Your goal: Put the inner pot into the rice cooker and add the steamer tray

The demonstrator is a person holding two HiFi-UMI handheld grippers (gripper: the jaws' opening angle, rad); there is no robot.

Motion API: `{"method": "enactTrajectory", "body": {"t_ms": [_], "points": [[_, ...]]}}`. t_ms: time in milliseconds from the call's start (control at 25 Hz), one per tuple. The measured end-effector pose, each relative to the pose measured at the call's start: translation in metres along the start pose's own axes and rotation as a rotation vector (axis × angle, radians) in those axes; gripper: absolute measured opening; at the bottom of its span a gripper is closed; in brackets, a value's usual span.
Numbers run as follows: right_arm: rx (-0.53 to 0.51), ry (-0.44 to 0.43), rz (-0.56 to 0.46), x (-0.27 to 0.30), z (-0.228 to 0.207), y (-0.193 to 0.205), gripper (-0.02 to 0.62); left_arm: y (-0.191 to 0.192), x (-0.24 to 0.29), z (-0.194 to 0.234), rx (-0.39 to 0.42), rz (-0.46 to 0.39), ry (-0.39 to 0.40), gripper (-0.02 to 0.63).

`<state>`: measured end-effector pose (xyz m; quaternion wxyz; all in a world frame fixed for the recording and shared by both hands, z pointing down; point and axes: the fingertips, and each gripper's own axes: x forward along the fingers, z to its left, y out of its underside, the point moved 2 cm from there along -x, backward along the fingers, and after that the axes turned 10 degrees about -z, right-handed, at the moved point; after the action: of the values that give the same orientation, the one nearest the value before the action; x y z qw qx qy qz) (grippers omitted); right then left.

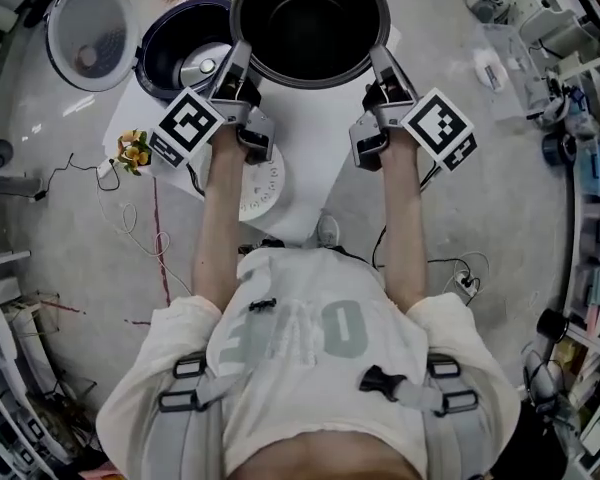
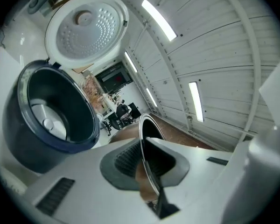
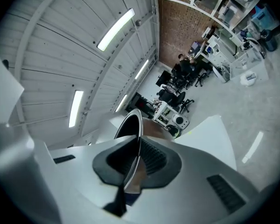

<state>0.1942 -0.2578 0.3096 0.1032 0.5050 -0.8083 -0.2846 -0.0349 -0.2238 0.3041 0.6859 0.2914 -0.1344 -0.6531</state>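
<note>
The dark inner pot [image 1: 310,23] hangs in the air above the white table, held level by its rim on both sides. My left gripper [image 1: 242,60] is shut on the pot's left rim [image 2: 147,148], and my right gripper [image 1: 382,63] is shut on the right rim [image 3: 133,153]. The dark blue rice cooker [image 1: 185,53] stands just left of the pot with its cavity bare and its lid [image 1: 90,33] swung open to the left; it also shows as the cooker [image 2: 51,120] and lid [image 2: 86,29] in the left gripper view. A white round steamer tray [image 1: 265,188] lies on the table beneath my left forearm.
The small white table [image 1: 300,158] stands on a grey floor strewn with cables. Yellow flowers [image 1: 132,150] lie at the table's left corner. Shelves and benches with equipment [image 1: 550,28] line the right side and lower left.
</note>
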Motion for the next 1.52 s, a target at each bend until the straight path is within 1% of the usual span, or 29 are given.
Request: {"method": "enactTrajectory", "body": {"t_ms": [120, 200, 320, 560, 720, 920, 1040, 1240, 1520], "points": [[-0.012, -0.052, 0.018, 0.03, 0.028, 0.012, 0.032, -0.041, 0.002, 0.0, 0.052, -0.051, 0.0, 0.038], [-0.015, -0.102, 0.035, 0.049, 0.046, 0.02, 0.032, -0.067, 0.0, -0.001, 0.087, -0.095, 0.0, 0.038], [-0.014, -0.173, 0.07, 0.076, 0.071, 0.037, 0.034, -0.102, -0.007, 0.004, 0.12, -0.167, -0.009, 0.038], [0.0, -0.197, 0.154, 0.101, 0.098, 0.078, 0.037, -0.146, -0.029, 0.022, 0.155, -0.203, -0.058, 0.038], [-0.004, -0.214, 0.207, 0.119, 0.112, 0.11, 0.037, -0.172, -0.044, 0.042, 0.181, -0.234, -0.101, 0.04], [-0.017, -0.195, 0.259, 0.131, 0.117, 0.147, 0.04, -0.189, -0.062, 0.071, 0.184, -0.241, -0.157, 0.04], [-0.028, -0.175, 0.281, 0.136, 0.115, 0.163, 0.04, -0.193, -0.067, 0.087, 0.175, -0.236, -0.179, 0.04], [-0.057, -0.149, 0.31, 0.141, 0.109, 0.176, 0.041, -0.191, -0.068, 0.107, 0.161, -0.222, -0.207, 0.04], [-0.1, -0.109, 0.337, 0.153, 0.102, 0.191, 0.043, -0.192, -0.064, 0.13, 0.17, -0.193, -0.236, 0.04]]}}
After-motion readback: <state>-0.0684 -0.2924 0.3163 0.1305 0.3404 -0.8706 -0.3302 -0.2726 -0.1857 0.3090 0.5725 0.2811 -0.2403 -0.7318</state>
